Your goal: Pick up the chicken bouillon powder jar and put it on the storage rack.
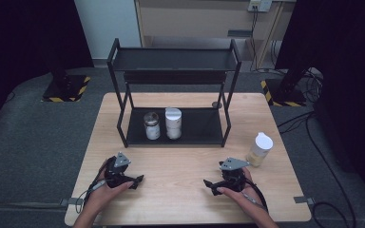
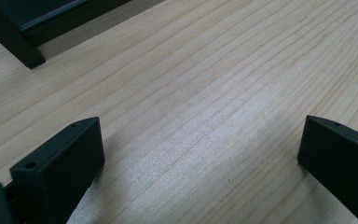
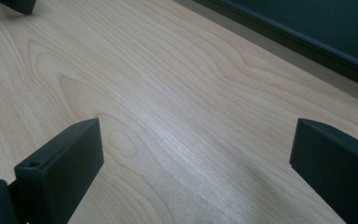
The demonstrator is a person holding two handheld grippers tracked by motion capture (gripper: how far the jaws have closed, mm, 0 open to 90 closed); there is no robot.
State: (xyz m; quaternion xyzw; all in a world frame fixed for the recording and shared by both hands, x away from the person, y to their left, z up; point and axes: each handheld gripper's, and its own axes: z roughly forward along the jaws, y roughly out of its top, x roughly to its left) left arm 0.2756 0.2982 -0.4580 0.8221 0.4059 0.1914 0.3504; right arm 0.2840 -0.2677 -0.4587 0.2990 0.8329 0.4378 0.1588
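Two hand-held grippers, three jars, one black two-tier rack (image 1: pixel 173 61) on a pale wooden surface (image 1: pixel 180 199).

Left gripper (image 1: pixel 135 180) — rests on the surface in front of the rack's left front leg, jaws spread wide, nothing between them; its own view shows bare wood grain and a rack foot (image 2: pixel 28 58) beyond.

Right gripper (image 1: pixel 210 185) — rests in front of the rack's right front leg, jaws likewise wide apart and empty.

Glass jar with metal lid (image 1: pixel 151 125) — upright on the rack's lower shelf, left of centre.

White jar (image 1: pixel 173 123) — upright just beside the glass jar on the same shelf; whether they touch cannot be told.

White-capped bottle with pale contents (image 1: pixel 259 149) — upright on the surface to the right of the rack, nearest the right gripper.

Handling note: the bottle looks the likely first pick. Approach it level, jaws kept wide, close on the body below the cap, and lift straight so it does not tip.

Labels: no writing or brand is legible on any jar.
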